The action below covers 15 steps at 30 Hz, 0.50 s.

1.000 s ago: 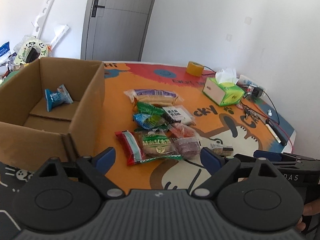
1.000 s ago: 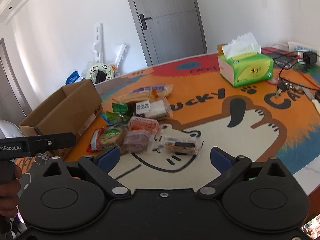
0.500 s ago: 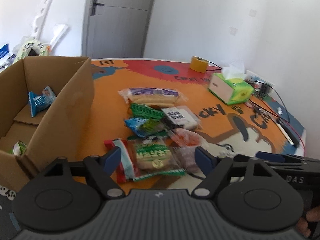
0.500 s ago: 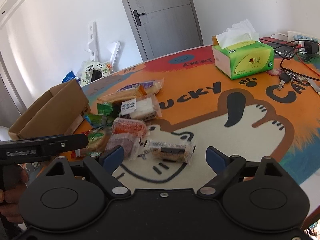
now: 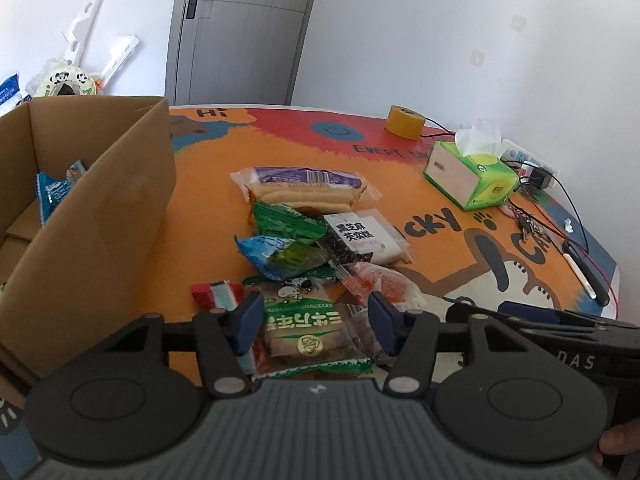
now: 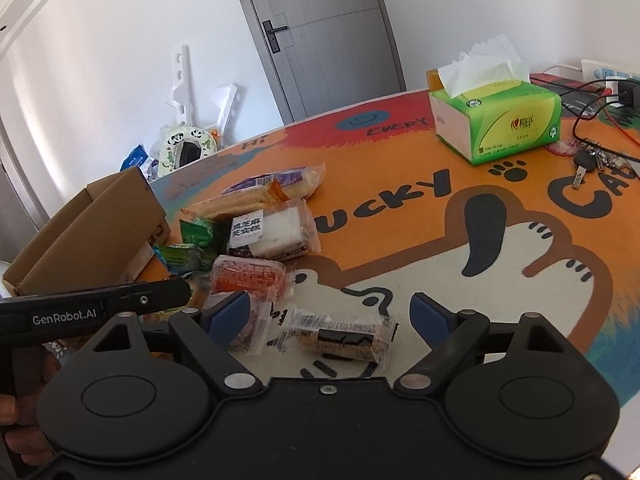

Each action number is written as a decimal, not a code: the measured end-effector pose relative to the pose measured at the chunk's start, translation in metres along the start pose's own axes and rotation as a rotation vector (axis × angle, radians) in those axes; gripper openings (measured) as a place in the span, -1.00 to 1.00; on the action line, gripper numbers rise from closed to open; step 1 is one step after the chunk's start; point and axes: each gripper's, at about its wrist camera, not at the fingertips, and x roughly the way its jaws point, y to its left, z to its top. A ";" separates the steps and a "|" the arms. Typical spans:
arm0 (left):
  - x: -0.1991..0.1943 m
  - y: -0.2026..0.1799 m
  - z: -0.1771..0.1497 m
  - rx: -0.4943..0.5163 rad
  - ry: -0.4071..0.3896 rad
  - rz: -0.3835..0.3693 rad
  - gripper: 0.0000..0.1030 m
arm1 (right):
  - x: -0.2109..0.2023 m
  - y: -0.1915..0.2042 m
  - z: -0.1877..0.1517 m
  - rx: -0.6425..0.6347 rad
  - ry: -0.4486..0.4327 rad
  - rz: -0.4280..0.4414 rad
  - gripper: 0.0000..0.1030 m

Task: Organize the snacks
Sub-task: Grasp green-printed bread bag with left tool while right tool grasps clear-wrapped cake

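orange cartoon table mat [image 6: 400,168], white walls [image 5: 440,40].

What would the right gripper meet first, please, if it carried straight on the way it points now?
Most likely the clear-wrapped chocolate cake snack lying between the open right gripper's fingers, then the table mat; depth is hard to judge.

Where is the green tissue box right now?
The green tissue box sits on the far right side of the cartoon table mat in the left wrist view, just in front of the yellow tape roll and beside the tangled cables.
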 end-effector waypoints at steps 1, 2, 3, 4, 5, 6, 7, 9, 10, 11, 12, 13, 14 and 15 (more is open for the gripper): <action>0.002 -0.001 0.000 0.006 -0.002 0.007 0.11 | 0.002 -0.001 0.000 0.003 0.004 0.000 0.69; 0.004 -0.001 0.000 0.010 0.002 0.019 0.11 | 0.004 -0.001 -0.001 0.005 0.010 -0.001 0.69; 0.007 0.000 0.000 0.005 0.011 0.024 0.11 | 0.005 -0.001 -0.002 0.004 0.013 -0.001 0.69; 0.008 0.000 0.000 -0.004 0.016 0.022 0.11 | 0.005 -0.001 -0.003 -0.003 0.008 -0.003 0.69; 0.008 0.001 0.000 -0.007 0.014 0.021 0.11 | 0.005 0.000 -0.003 -0.012 0.008 -0.005 0.69; 0.010 0.000 -0.001 0.000 0.014 0.024 0.11 | 0.005 0.000 -0.003 -0.017 0.007 -0.005 0.68; 0.012 -0.001 -0.002 0.008 0.014 0.029 0.11 | 0.005 0.000 -0.003 -0.020 0.005 -0.005 0.67; 0.017 0.001 -0.003 -0.001 0.039 0.043 0.11 | 0.006 0.001 -0.004 -0.028 0.001 -0.012 0.58; 0.018 0.002 -0.004 -0.005 0.035 0.040 0.11 | 0.005 0.001 -0.004 -0.035 0.000 -0.019 0.54; 0.018 0.001 -0.005 0.009 0.031 0.045 0.11 | 0.005 0.002 -0.005 -0.044 -0.001 -0.027 0.45; 0.018 -0.001 -0.006 0.021 0.027 0.050 0.11 | 0.005 0.003 -0.005 -0.054 -0.001 -0.034 0.37; 0.019 -0.002 -0.007 0.031 0.027 0.055 0.11 | 0.005 0.003 -0.005 -0.062 0.000 -0.040 0.35; 0.018 -0.003 -0.008 0.035 0.027 0.056 0.11 | 0.004 0.003 -0.005 -0.065 0.000 -0.040 0.31; 0.018 -0.002 -0.008 0.034 0.027 0.053 0.09 | 0.003 0.003 -0.006 -0.065 0.000 -0.037 0.28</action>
